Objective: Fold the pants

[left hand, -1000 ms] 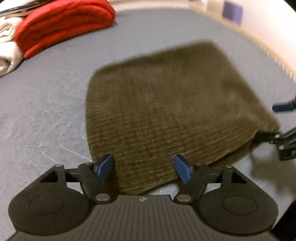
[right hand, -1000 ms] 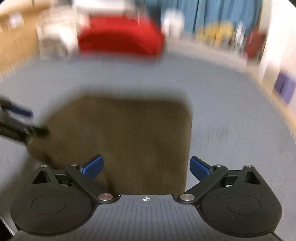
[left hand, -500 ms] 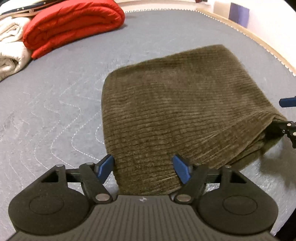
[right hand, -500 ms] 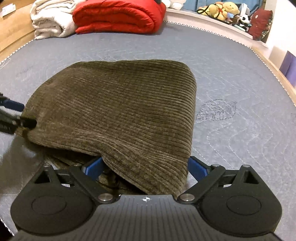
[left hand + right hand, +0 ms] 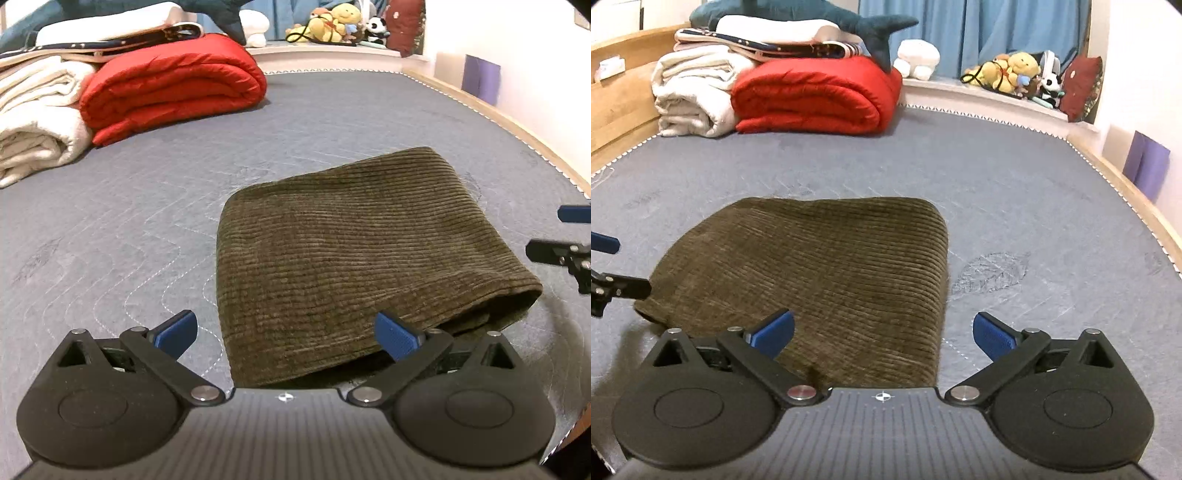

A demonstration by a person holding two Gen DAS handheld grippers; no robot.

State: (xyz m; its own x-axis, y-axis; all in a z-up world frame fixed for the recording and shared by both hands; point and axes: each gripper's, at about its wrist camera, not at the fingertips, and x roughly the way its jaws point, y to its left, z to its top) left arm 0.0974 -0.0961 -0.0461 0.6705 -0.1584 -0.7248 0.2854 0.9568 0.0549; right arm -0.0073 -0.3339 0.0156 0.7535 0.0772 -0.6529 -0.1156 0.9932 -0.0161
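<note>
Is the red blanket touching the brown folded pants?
Apart. The right wrist view shows the red blanket far back on the bed, with a wide stretch of bare grey mattress between it and the brown folded pants.

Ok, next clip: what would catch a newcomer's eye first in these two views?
Probably the folded olive corduroy pants, lying mid-bed on the gray quilted mattress in front of both open claws, the left claw and the right claw. Next, the rolled red comforter at the far end beside cream blankets, with a plush shark on top.
</note>
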